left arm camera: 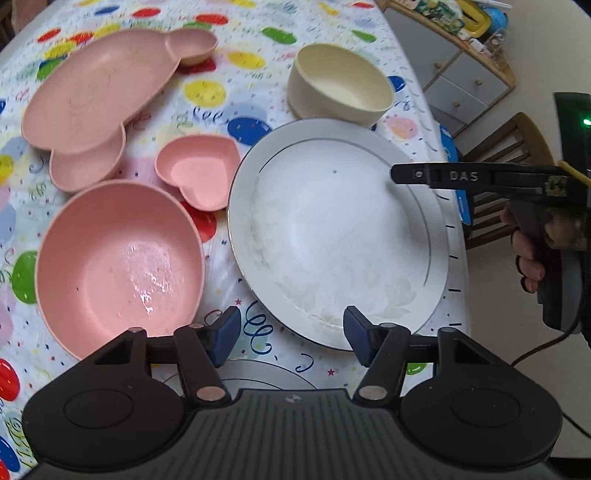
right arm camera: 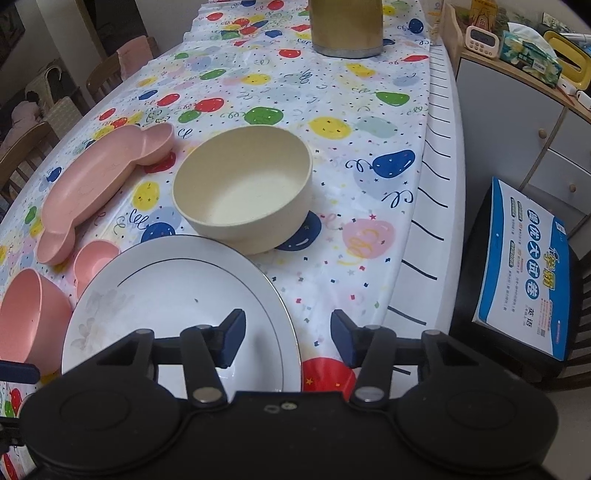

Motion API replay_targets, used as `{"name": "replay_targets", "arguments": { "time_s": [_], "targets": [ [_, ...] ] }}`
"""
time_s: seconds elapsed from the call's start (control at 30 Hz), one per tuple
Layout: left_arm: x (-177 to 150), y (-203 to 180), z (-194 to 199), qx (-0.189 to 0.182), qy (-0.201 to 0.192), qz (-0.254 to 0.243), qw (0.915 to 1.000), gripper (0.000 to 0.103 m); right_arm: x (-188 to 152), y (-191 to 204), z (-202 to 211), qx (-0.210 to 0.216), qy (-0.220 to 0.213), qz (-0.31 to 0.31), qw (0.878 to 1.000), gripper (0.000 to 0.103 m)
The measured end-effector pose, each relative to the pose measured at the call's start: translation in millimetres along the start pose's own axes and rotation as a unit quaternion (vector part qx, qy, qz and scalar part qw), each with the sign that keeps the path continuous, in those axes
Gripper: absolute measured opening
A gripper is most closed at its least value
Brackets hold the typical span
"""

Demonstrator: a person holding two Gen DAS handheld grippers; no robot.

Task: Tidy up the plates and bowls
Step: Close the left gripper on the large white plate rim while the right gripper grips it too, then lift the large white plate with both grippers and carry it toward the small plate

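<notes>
A large white plate (left arm camera: 332, 229) (right arm camera: 173, 299) lies on the balloon-print tablecloth. A cream bowl (left arm camera: 338, 86) (right arm camera: 243, 192) stands just behind it. A pink round bowl (left arm camera: 118, 266) (right arm camera: 26, 314), a pink heart-shaped dish (left arm camera: 195, 170) (right arm camera: 94, 260) and a pink sectioned plate (left arm camera: 99, 88) (right arm camera: 99, 184) lie to its left. My left gripper (left arm camera: 291, 336) is open and empty, just above the white plate's near rim. My right gripper (right arm camera: 286, 338) is open and empty over the plate's right rim; it shows from the side in the left wrist view (left arm camera: 406, 173).
Another white plate (left arm camera: 258, 376) shows partly under my left gripper. A tall metal pot (right arm camera: 345, 27) stands at the table's far end. The table edge (right arm camera: 432, 221) runs along the right, with a chair holding a blue booklet (right arm camera: 524, 266) and a cabinet (right arm camera: 517, 122) beyond.
</notes>
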State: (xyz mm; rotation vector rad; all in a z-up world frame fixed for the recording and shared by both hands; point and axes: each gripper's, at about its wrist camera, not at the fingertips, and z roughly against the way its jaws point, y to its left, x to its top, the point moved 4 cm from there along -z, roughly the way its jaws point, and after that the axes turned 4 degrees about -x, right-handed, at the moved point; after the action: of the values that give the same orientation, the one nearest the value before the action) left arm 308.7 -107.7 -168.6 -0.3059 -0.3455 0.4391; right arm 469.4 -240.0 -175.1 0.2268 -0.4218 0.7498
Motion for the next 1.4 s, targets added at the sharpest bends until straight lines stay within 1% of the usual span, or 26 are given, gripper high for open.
{"name": "replay_targets", "arguments": {
  "time_s": [0.03,0.13,0.27,0.33,0.4,0.53,0.6,0.63,0.67,0.77,0.8,0.9,1.0,1.03,1.23,1.4],
  "targets": [
    [-0.1,1.3,-3.6,0.001,0.005,0.005,1.0000,0.058,0.0,-0.6,-1.6,0.004,0.002,-0.001,1.000,0.043],
    [0.4,0.9,-10.7,0.001,0.009,0.006,0.9999,0.053,0.1,-2.2,-6.8,0.011,0.010,-0.005,1.000,0.037],
    [5.0,5.4,-16.8,0.002,0.010,0.023,0.9997,0.039,0.9,-6.0,-11.4,0.025,0.018,-0.014,0.999,0.029],
    [6.0,4.2,-16.6,0.003,0.007,0.023,0.9997,0.039,1.7,-7.6,-12.4,0.031,0.021,-0.018,0.999,0.024],
    [5.9,3.8,-16.8,0.005,0.007,0.026,0.9996,0.039,3.2,-8.7,-13.1,0.038,0.024,-0.018,0.999,0.023],
    [4.5,11.2,-11.4,0.006,0.008,0.054,0.9985,0.037,7.8,-8.3,-15.0,0.054,0.033,-0.016,0.998,0.016],
    [3.3,12.5,-11.0,0.005,0.010,0.058,0.9983,0.037,9.1,-7.5,-15.0,0.056,0.035,-0.010,0.998,0.016],
    [2.4,13.1,-12.0,0.006,0.012,0.060,0.9981,0.036,9.8,-7.3,-15.5,0.057,0.036,-0.008,0.998,0.016],
    [1.9,13.1,-12.9,0.006,0.012,0.059,0.9981,0.033,10.0,-7.4,-16.0,0.058,0.036,-0.009,0.998,0.016],
    [3.7,12.9,-12.2,0.003,0.004,0.060,0.9982,0.031,9.9,-8.2,-16.3,0.062,0.036,-0.009,0.997,0.015],
    [5.0,12.4,-11.8,0.003,0.000,0.061,0.9982,0.028,9.7,-8.6,-16.3,0.063,0.036,-0.010,0.997,0.015],
    [7.5,12.2,-13.6,-0.001,0.001,0.064,0.9980,0.026,10.0,-9.6,-16.2,0.066,0.037,-0.013,0.997,0.015],
    [9.0,18.7,-15.2,-0.001,0.007,0.083,0.9965,0.016,9.3,-10.6,-16.2,0.069,0.037,-0.017,0.997,0.015],
    [9.2,20.9,-15.2,-0.001,0.009,0.087,0.9962,0.015,9.4,-11.1,-16.0,0.070,0.036,-0.018,0.997,0.015],
    [11.5,28.1,-14.9,-0.009,0.015,0.116,0.9931,0.012,9.1,-11.2,-15.4,0.069,0.035,-0.024,0.997,0.014],
    [13.1,26.7,-14.7,-0.007,0.012,0.105,0.9944,0.012,5.2,-14.3,-12.9,0.070,0.032,-0.039,0.996,0.013]
  ]
}}
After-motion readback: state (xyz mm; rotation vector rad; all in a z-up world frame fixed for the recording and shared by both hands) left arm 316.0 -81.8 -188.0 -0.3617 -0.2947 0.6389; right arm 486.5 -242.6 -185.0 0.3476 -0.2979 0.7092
